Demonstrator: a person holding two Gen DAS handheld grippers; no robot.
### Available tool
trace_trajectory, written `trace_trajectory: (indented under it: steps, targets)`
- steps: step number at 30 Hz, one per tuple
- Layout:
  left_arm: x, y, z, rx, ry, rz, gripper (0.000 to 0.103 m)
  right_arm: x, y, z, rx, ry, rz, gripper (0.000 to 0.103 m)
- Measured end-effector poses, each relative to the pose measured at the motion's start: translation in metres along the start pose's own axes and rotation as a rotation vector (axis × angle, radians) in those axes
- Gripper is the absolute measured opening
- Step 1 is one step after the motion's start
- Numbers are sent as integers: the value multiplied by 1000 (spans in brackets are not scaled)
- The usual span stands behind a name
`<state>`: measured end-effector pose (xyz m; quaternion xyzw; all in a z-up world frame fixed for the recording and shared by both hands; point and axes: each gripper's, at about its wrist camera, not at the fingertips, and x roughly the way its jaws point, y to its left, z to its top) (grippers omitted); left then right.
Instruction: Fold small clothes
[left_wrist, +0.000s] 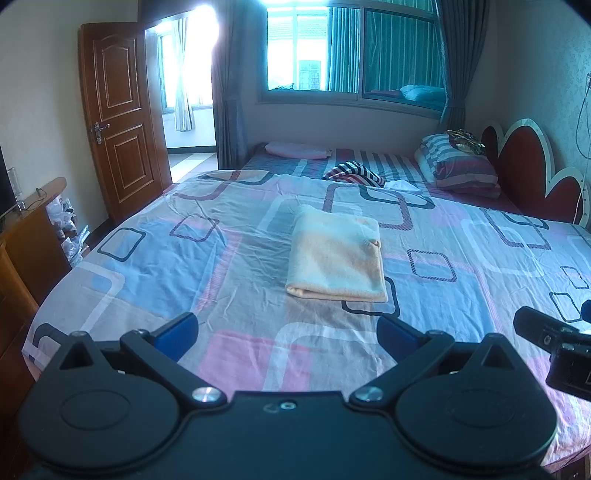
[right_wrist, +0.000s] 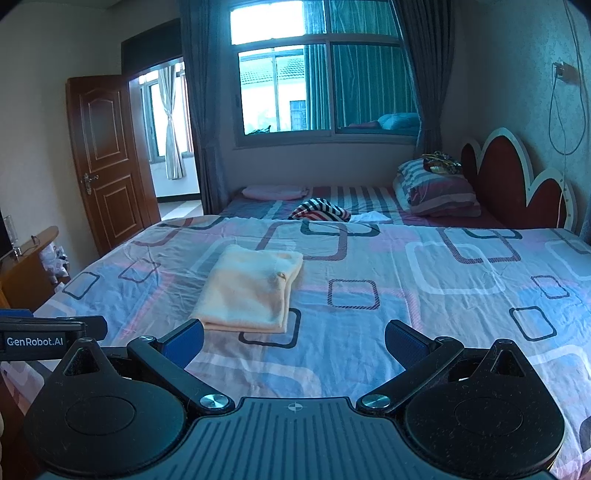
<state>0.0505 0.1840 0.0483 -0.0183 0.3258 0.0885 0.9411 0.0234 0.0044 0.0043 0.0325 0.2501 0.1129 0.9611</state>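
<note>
A pale peach cloth lies folded into a neat rectangle on the patterned bedsheet, straight ahead of my left gripper. That gripper is open and empty, held above the sheet short of the cloth. In the right wrist view the folded cloth lies ahead and to the left of my right gripper, which is open and empty above the sheet. The right gripper's body shows at the right edge of the left wrist view.
A striped garment and a white cloth lie further back. Pillows rest by the red headboard. A pink folded item lies at the far edge. A wooden cabinet and open door stand left.
</note>
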Motion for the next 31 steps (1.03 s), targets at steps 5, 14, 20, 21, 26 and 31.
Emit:
trace_trajectory:
  steps: [5, 14, 20, 21, 26, 31]
  targets:
    - [0, 0, 0, 2, -2, 0, 102, 0, 0, 0, 1, 0, -3, 103]
    - [1, 0, 0, 2, 1, -4, 102, 2, 0, -1, 2, 3, -2, 103]
    - [9, 0, -1, 7, 19, -20, 102, 6, 0, -2, 5, 11, -3, 103]
    - [11, 0, 0, 9, 22, -27, 102, 7, -1, -3, 5, 13, -4, 103]
    - [16, 0, -2, 26, -6, -52, 101, 13, 0, -4, 8, 23, -10, 103]
    - [32, 2, 6, 22, -9, -45, 102, 22, -3, -6, 16, 38, -28, 103]
